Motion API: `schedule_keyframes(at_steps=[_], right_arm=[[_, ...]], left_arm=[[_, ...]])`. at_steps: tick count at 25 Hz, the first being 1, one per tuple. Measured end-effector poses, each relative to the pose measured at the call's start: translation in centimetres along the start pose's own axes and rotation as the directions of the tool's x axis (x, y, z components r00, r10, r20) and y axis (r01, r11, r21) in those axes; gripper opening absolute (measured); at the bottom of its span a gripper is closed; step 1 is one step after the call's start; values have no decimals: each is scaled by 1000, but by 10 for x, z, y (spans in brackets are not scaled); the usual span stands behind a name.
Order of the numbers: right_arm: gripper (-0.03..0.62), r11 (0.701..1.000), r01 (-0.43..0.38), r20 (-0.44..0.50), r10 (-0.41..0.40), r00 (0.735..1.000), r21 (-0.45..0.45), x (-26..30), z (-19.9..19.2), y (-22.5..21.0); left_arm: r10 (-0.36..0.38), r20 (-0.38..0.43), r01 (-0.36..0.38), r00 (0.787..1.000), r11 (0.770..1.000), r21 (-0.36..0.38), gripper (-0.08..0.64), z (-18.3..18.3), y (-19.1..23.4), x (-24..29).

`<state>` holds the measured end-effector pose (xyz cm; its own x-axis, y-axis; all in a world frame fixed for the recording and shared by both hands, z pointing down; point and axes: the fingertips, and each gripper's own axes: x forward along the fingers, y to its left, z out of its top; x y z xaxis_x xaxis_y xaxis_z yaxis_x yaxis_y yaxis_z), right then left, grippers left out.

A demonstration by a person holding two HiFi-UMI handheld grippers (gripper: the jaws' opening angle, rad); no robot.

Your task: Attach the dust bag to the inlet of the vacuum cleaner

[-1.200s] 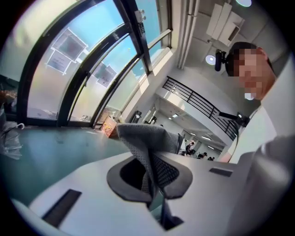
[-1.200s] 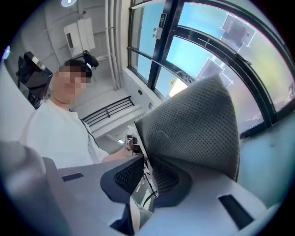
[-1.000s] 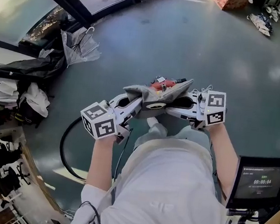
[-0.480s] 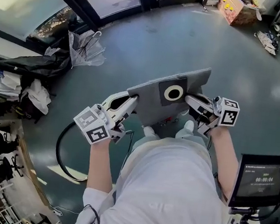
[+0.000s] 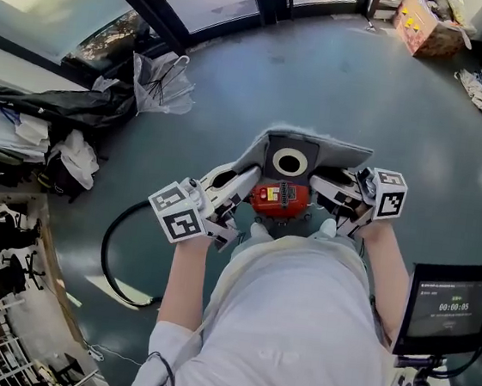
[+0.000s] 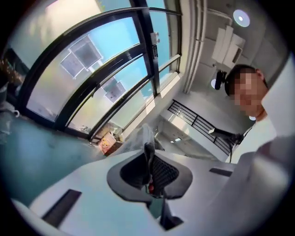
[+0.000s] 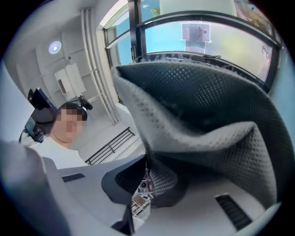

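Grip: my left gripper (image 5: 244,178) pinches dust bag (image 5: 302,150) edge | my right gripper (image 5: 320,183) jaws just been closing, clamped on bag fabric | bag spans between both, vacuum cleaner (image 5: 279,197) just beneath

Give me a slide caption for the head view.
The dust bag, held at its sides by the left hand-held gripper and right hand-held gripper, close to the red vacuum.

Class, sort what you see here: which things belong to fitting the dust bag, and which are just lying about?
In the job: grey fabric dust bag with a white-ringed hole; red vacuum cleaner body beneath it; black hose, probably the vacuum's.
Lying about: folded clear umbrella; black and white cloth heap; cardboard box; timer screen.
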<state>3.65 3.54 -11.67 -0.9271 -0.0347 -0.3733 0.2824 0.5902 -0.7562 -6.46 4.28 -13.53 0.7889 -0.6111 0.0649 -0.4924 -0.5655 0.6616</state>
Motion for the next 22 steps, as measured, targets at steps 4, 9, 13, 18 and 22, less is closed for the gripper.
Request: schedule_keyframes(at_steps=[4,9,13,18,22], right_arm=[[20,999,-7,-36,5,999,-46,-1,-4,6],[15,992,-103,-21,102,995,-70,-11,13,26],[12,977,-154,-124,137,983,-144,-10,17,41],[12,985,-121,-105,109,989,-123,-3,26,30],[14,994,-69,-34,67,997,-89,-6,29,21]], left_arm=[[-43,-38,47,998,993,108,18,6,-13,-6],[-87,-38,95,995,921,378,23,24,-26,-22],[-100,-66,119,993,887,446,222,28,-26,-20],[-190,-103,214,976,921,325,285,13,-40,14],[-141,-4,140,990,985,98,35,27,-18,18]])
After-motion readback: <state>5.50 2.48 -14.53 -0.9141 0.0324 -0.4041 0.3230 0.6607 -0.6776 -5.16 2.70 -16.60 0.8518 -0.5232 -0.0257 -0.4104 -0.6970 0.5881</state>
